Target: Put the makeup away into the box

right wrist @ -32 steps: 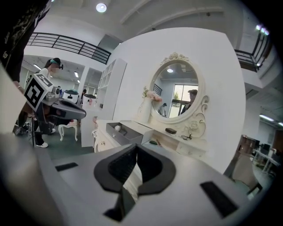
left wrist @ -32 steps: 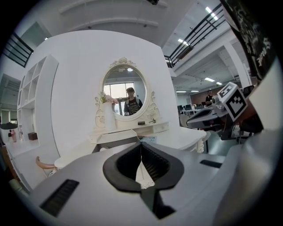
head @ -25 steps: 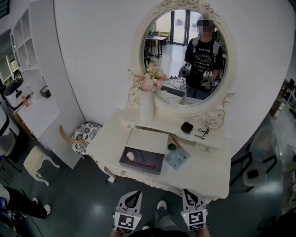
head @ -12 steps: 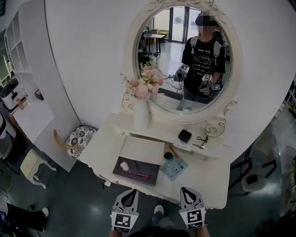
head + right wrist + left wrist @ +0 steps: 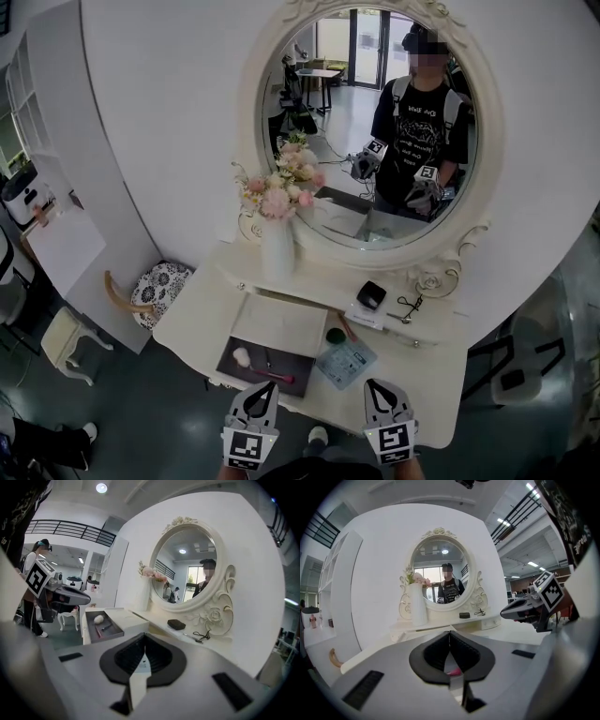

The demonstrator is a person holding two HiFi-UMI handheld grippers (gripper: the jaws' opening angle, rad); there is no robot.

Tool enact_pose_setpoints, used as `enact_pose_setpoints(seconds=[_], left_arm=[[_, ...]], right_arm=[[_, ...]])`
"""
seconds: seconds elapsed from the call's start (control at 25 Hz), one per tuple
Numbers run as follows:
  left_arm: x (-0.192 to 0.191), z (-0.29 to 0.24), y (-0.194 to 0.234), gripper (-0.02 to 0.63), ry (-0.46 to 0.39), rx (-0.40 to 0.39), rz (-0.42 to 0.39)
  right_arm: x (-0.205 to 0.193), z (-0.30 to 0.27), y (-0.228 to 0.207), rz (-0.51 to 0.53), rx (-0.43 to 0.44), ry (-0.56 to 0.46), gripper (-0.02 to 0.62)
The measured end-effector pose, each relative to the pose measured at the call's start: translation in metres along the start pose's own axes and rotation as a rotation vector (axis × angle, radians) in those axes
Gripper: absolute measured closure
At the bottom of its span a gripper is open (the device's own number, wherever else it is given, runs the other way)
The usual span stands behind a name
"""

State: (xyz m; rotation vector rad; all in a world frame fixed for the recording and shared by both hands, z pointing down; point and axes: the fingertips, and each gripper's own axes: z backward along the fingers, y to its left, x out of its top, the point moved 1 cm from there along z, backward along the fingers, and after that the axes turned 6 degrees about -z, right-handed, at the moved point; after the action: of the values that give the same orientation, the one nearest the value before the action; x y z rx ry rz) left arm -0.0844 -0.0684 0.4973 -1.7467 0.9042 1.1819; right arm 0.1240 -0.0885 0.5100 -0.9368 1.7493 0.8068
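While both claws hang side by side at the near edge of the table (image 5: 427, 375), the box (image 5: 295, 361) lies just ahead of the left claw (image 5: 266, 385) and ahead-left of the right claw (image 5: 379, 383). The packet (image 5: 345, 362) lies ahead between the two, nearer the right one, with the green pot (image 5: 336, 335) and the brush (image 5: 348, 327) just beyond it. Farther ahead of the right claw, on the raised shelf under the mirror (image 5: 375, 122), sit the compact (image 5: 371, 294) and, to its right, the curler (image 5: 408, 305).

The box is open, a dark shallow tray with its white lid standing at the far side. In it lie a white puff (image 5: 242, 355), a thin dark stick (image 5: 266, 357) and a pink stick (image 5: 274, 376). The packet is pale blue and flat; the compact is black and square.

The left claw's (image 5: 450, 633) jaws meet at the tips with nothing between them. The right claw's (image 5: 144, 643) jaws are also pressed together and empty. Both point forward at the mirror, tilted slightly down, marker cubes toward the person. The mirror shows the person holding them at waist height.
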Motion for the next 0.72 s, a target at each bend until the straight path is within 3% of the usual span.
enact_pose_setpoints(seconds=[0.2,0.52,0.72], left_arm=[[0.024,-0.029,0.001,0.591,-0.04,0.006,-0.012],[0.014,-0.049,-0.003,0.591,0.017,0.02,-0.046],[0.014,-0.058,-0.008,0.591,0.032,0.012,-0.006]], right_arm=[[0.017,-0.022,-0.018,0.023,0.032,-0.024,0.584],[0.017,-0.041,-0.029,0.035,0.068,-0.032,0.584],[0.013,-0.043,-0.042,0.012,0.035,-0.025,0.584]])
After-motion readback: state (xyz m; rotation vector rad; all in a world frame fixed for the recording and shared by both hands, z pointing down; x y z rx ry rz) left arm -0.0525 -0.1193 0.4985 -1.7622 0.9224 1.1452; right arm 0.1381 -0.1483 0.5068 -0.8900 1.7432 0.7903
